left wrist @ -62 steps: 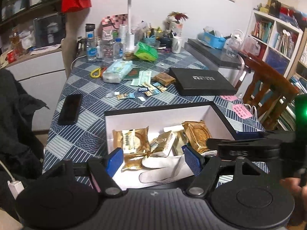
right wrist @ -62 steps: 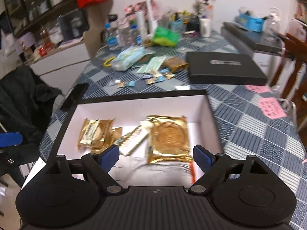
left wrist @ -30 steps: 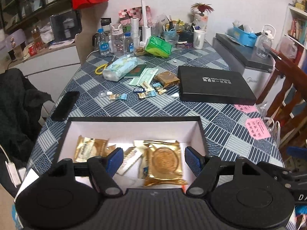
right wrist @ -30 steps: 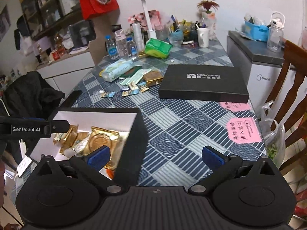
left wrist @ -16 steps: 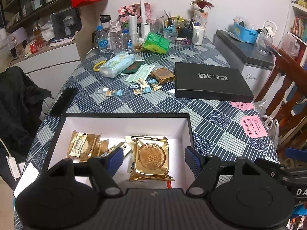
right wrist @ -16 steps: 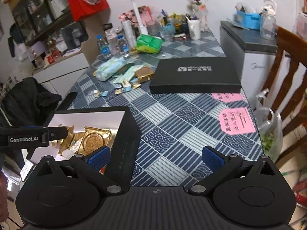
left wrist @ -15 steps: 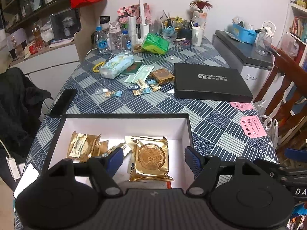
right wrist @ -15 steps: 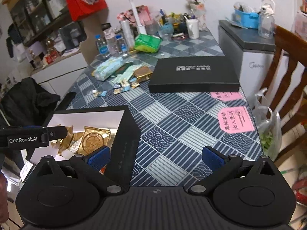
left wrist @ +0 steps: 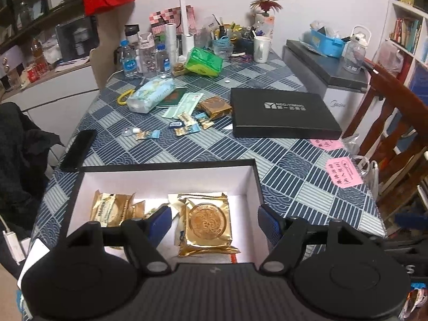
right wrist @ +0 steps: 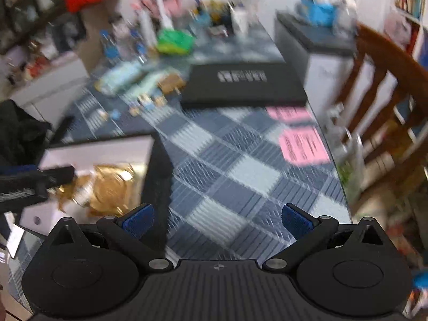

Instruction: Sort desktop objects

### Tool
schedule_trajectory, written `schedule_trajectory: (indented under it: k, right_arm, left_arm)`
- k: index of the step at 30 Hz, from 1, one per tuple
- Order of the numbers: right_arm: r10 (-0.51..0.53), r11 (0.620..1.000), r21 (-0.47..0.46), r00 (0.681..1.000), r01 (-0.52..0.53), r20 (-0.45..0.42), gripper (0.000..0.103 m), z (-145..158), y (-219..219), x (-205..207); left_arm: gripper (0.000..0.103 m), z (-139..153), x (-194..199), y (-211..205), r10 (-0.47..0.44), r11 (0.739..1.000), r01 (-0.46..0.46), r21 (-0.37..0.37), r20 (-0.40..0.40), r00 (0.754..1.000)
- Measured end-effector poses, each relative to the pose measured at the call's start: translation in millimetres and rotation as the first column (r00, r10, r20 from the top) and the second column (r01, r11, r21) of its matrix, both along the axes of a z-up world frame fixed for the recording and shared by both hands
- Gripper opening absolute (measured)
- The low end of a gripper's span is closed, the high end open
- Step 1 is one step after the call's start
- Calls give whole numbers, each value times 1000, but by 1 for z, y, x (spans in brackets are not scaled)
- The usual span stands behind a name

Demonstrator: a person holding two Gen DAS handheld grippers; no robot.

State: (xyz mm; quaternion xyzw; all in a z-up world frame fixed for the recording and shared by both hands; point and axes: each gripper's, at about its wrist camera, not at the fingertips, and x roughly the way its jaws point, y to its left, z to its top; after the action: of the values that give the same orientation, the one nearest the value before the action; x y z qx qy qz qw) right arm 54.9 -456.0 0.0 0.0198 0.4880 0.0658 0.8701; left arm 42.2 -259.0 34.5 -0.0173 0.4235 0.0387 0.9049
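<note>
An open black box with a white inside sits at the near table edge and holds several gold snack packets, among them a large round-stamped one and a smaller one. My left gripper is open and empty, hovering over the box's near side. My right gripper is open and empty, over bare tablecloth right of the box; that view is blurred. The box lid lies farther back. Small sweets and a brown packet lie scattered mid-table.
A black phone lies at the left edge. Pink notes lie at the right edge, beside a wooden chair. Bottles, a tissue pack, a green bag, a lamp and cups crowd the far end.
My right gripper has swung, blurring its view, and now looks from slightly lower and closer in. My left gripper has stayed almost still over the box. Both remain open.
</note>
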Motion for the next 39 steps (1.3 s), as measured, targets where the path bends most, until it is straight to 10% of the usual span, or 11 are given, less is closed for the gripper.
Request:
schedule_trajectory:
  k: [39]
  right_arm:
    - [74, 997, 29, 996, -76, 56, 103, 7, -66, 45]
  left_arm:
    - [85, 9, 33, -68, 133, 986, -124, 107, -79, 988]
